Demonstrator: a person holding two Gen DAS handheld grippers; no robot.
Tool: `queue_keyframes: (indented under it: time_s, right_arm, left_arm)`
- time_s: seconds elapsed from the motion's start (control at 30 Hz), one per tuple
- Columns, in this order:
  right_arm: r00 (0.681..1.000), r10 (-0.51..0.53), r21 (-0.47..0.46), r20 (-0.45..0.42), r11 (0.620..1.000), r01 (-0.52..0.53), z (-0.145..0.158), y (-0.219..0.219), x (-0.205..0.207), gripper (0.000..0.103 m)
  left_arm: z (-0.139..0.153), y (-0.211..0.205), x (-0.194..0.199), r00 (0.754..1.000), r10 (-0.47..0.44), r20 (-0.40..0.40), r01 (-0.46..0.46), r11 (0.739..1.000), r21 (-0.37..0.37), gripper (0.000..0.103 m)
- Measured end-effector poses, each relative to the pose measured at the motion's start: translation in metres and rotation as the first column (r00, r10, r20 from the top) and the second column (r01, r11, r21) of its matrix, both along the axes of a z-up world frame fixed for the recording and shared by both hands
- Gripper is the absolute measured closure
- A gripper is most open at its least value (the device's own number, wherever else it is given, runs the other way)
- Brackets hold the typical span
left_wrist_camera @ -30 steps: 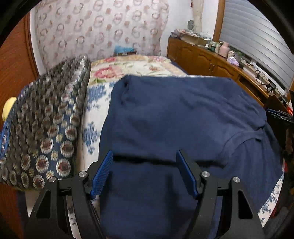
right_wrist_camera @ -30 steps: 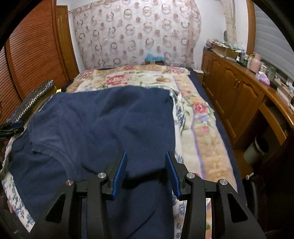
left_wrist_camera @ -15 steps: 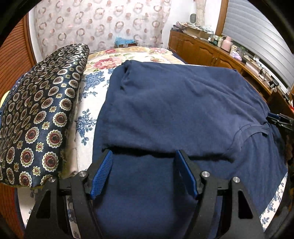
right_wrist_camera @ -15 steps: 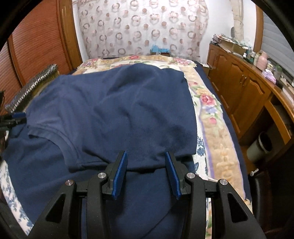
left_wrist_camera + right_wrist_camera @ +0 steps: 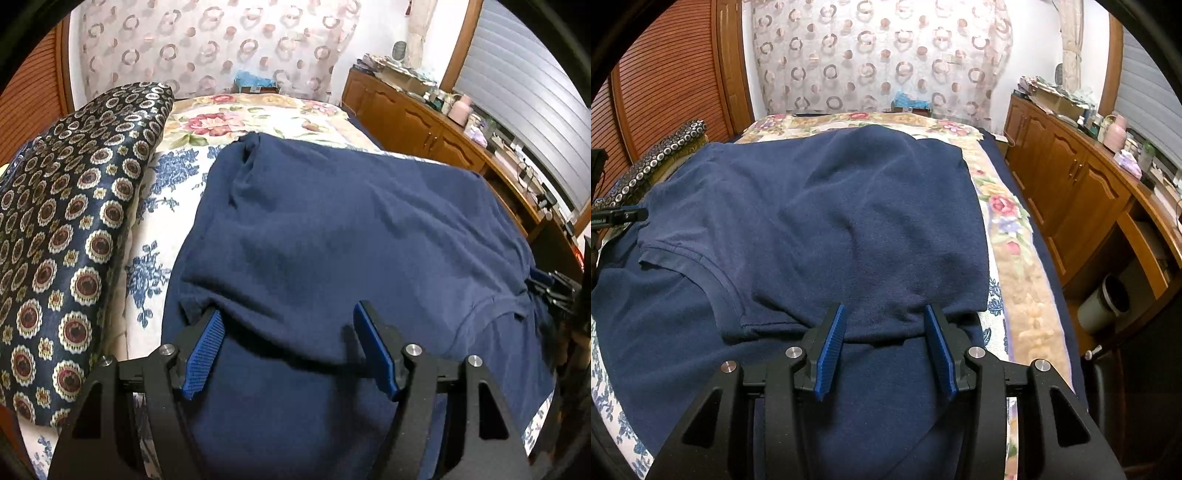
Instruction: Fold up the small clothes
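Observation:
A navy blue T-shirt [image 5: 332, 236] lies on the flowered bed, its upper part folded over towards me so the neckline [image 5: 716, 280] shows on top. My left gripper [image 5: 288, 332] is open, its blue pads either side of the fold's near edge at the shirt's left side. My right gripper [image 5: 884, 325] is open over the fold's near edge at the shirt's right side. Neither holds cloth. The shirt also fills the right wrist view [image 5: 849, 221]. The right gripper's tip shows at the far right of the left wrist view [image 5: 554, 288].
A dark patterned pillow [image 5: 66, 240] lies left of the shirt. The flowered bedspread [image 5: 1008, 229] runs along the right side. A wooden cabinet [image 5: 1082, 192] with clutter on top stands to the right. A small bin [image 5: 1104, 302] sits by the cabinet. A curtain [image 5: 879, 55] hangs behind.
Both grippers, open throughout, have pulled back slightly towards me. The folded-over part of the shirt has settled flat on the lower part.

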State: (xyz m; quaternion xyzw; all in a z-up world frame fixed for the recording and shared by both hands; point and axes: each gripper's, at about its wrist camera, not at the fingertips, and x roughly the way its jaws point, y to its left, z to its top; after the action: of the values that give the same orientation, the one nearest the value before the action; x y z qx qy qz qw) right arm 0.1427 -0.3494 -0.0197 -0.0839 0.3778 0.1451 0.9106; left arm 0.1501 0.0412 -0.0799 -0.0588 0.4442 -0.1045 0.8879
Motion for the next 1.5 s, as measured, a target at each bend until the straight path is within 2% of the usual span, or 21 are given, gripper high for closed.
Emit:
queue_keyframes:
  time_s: [0.13, 0.27, 0.33, 0.37, 0.77, 0.87, 1.13, 1.23, 1.33, 1.4, 1.47, 1.5]
  right_arm:
    - [1.0, 0.0, 0.001, 0.001, 1.0, 0.0, -0.002, 0.003, -0.005, 0.056]
    - [1.0, -0.001, 0.004, 0.002, 1.0, 0.001, -0.003, 0.004, -0.007, 0.056]
    - [1.0, -0.002, 0.006, 0.003, 1.0, 0.002, -0.004, 0.004, -0.008, 0.056]
    - [1.0, -0.004, 0.008, 0.005, 1.0, 0.004, -0.004, 0.003, -0.008, 0.056]
    - [0.998, -0.063, 0.076, 0.011, 0.995, 0.062, 0.004, -0.017, -0.019, 0.056]
    - [0.996, -0.084, 0.077, 0.011, 0.994, 0.083, 0.005, -0.018, -0.019, 0.056]
    - [0.994, -0.095, 0.122, -0.047, 0.988, 0.1, -0.004, -0.01, -0.004, 0.056]
    - [0.992, -0.115, 0.089, -0.058, 0.989, 0.12, -0.007, -0.004, 0.007, 0.056]
    - [0.991, -0.115, 0.083, -0.062, 0.989, 0.12, -0.007, 0.002, 0.013, 0.065]
    - [0.994, -0.104, 0.071, -0.032, 0.992, 0.106, -0.002, 0.007, 0.013, 0.085]
    - [0.997, -0.081, 0.075, 0.0, 0.994, 0.081, 0.005, 0.008, 0.01, 0.095]
    - [0.997, -0.071, 0.072, 0.022, 0.995, 0.07, 0.009, 0.01, 0.006, 0.095]
  left_arm:
    - [0.001, -0.002, 0.004, 1.0, 0.016, 0.014, -0.017, 1.0, 0.027, 0.051]
    - [-0.002, 0.001, 0.007, 0.999, 0.044, 0.023, -0.046, 0.998, 0.051, 0.08]
    - [-0.002, 0.005, 0.006, 0.998, 0.046, 0.032, -0.047, 0.998, 0.038, 0.091]
    - [-0.001, 0.007, 0.005, 0.998, 0.049, 0.039, -0.05, 0.998, 0.032, 0.094]
    - [0.022, -0.003, -0.013, 0.99, 0.02, 0.14, -0.027, 0.999, 0.046, 0.099]
    - [0.03, -0.004, -0.017, 0.987, 0.018, 0.161, -0.02, 1.0, 0.012, 0.099]
    - [0.045, -0.002, -0.022, 0.977, 0.025, 0.21, -0.023, 1.0, -0.01, 0.099]
    - [0.046, 0.0, -0.023, 0.975, 0.03, 0.22, -0.029, 1.0, -0.01, 0.099]
    - [0.045, 0.002, -0.024, 0.974, 0.033, 0.225, -0.033, 0.999, -0.004, 0.099]
    - [0.043, 0.005, -0.024, 0.974, 0.036, 0.225, -0.036, 0.999, -0.002, 0.099]
    - [0.045, 0.007, -0.026, 0.972, 0.035, 0.232, -0.033, 0.999, -0.012, 0.099]
    - [0.048, 0.008, -0.03, 0.968, 0.033, 0.248, -0.029, 0.999, -0.021, 0.1]
